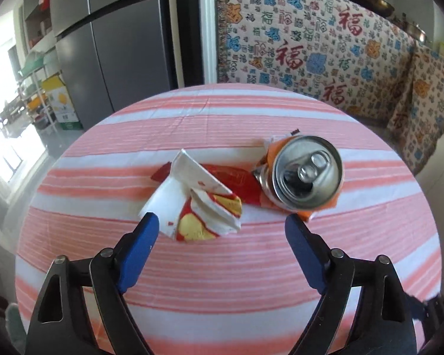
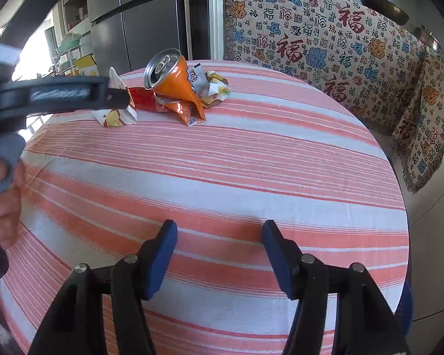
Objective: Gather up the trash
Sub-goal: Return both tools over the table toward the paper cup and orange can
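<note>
Blue fingertips (image 1: 146, 230) of the left gripper (image 1: 220, 224) spread wide, grasping nothing, around a crumpled paper wrapper (image 1: 192, 198) at frame centre. Closing could nudge the crushed orange can (image 1: 306, 174) just right, toppling it.

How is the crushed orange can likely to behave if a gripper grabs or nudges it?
The orange can is opened and crumpled, so it is probably empty and light. It leans on its pinched lower end among wrappers, so a nudge would likely tip it. Its creased metal may buckle further under squeezing.

One can (image 1: 307, 173), three crumpled wrappers (image 1: 192, 201), two claws (image 2: 219, 230).
</note>
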A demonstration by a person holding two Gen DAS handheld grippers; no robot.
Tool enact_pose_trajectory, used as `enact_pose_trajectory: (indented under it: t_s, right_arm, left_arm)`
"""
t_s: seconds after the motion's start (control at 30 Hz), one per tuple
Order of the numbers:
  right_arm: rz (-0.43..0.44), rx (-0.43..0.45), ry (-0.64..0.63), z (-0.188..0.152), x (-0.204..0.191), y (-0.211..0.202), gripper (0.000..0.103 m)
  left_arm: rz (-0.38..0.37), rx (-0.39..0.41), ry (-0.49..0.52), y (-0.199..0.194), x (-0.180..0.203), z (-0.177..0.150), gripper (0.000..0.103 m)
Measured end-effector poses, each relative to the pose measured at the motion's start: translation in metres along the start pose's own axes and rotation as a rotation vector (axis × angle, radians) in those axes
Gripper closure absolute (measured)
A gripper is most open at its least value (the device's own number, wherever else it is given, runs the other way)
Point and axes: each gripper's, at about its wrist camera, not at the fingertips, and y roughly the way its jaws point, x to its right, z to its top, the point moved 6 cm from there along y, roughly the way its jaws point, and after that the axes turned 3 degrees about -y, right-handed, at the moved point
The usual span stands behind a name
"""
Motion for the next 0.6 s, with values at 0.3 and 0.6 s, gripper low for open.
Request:
enact_pose_trajectory:
  t_s: [0.3, 0.6]
  right_arm:
    - [0.003, 0.000, 0.004, 0.000, -0.001, -0.001, 0.042]
    - [-0.001, -0.001, 0.004, 0.001, 0.000, 0.000, 0.042]
  left_arm:
    - [-0.062, 0.004, 0.057, -0.002, -0.006, -0.004, 0.099]
    - [-0.412, -0.187, 0.244, -0.089, -0.029, -0.053, 0.098]
